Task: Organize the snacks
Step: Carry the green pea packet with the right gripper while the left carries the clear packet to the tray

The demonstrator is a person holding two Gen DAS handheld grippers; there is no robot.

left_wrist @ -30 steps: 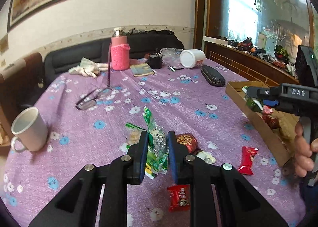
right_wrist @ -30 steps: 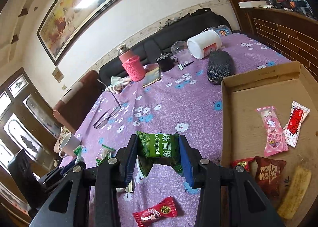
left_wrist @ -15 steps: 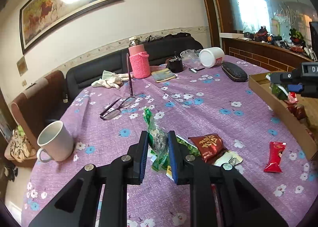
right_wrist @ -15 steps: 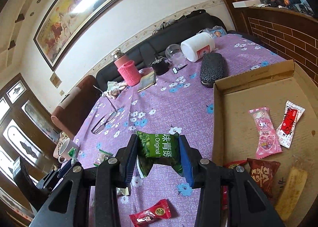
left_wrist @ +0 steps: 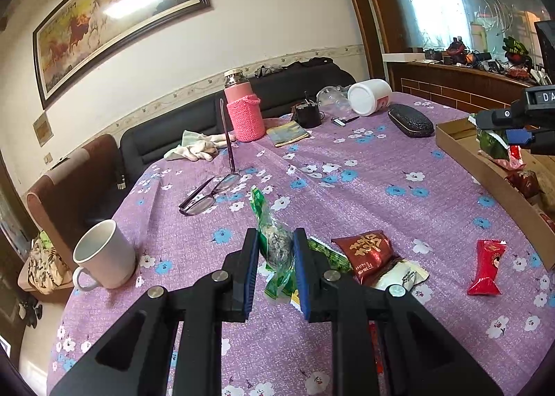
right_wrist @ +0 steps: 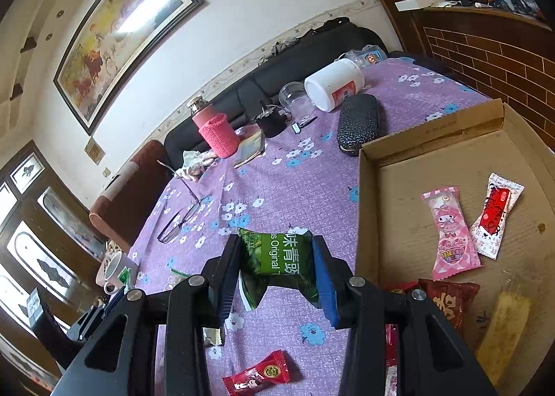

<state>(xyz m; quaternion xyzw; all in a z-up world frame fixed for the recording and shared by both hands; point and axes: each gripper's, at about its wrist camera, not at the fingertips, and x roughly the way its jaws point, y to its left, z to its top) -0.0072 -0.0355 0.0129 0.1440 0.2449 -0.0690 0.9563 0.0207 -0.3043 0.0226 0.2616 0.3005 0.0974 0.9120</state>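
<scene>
My left gripper (left_wrist: 275, 254) is shut on a clear green-ended snack packet (left_wrist: 272, 240), held above the purple flowered tablecloth. Below it lie a dark red packet (left_wrist: 369, 252), a white packet (left_wrist: 404, 274) and a red candy (left_wrist: 487, 266). My right gripper (right_wrist: 277, 260) is shut on a green snack bag (right_wrist: 281, 255), held above the table just left of the cardboard tray (right_wrist: 367, 188). The tray holds a pink packet (right_wrist: 451, 233), a white-and-red packet (right_wrist: 496, 215) and a dark red packet (right_wrist: 451, 299). A red candy (right_wrist: 258, 375) lies on the cloth below.
A white mug (left_wrist: 104, 255) stands at the left edge. Glasses (left_wrist: 208, 193), a pink-sleeved flask (left_wrist: 242, 111), a black glasses case (left_wrist: 411, 120), a tipped white jar (left_wrist: 367, 96) and a black cup (left_wrist: 308, 115) sit farther back. A dark sofa runs behind the table.
My left gripper has lifted with the clear green packet and tilted up. My right gripper has carried the green bag closer to the tray's left wall.
</scene>
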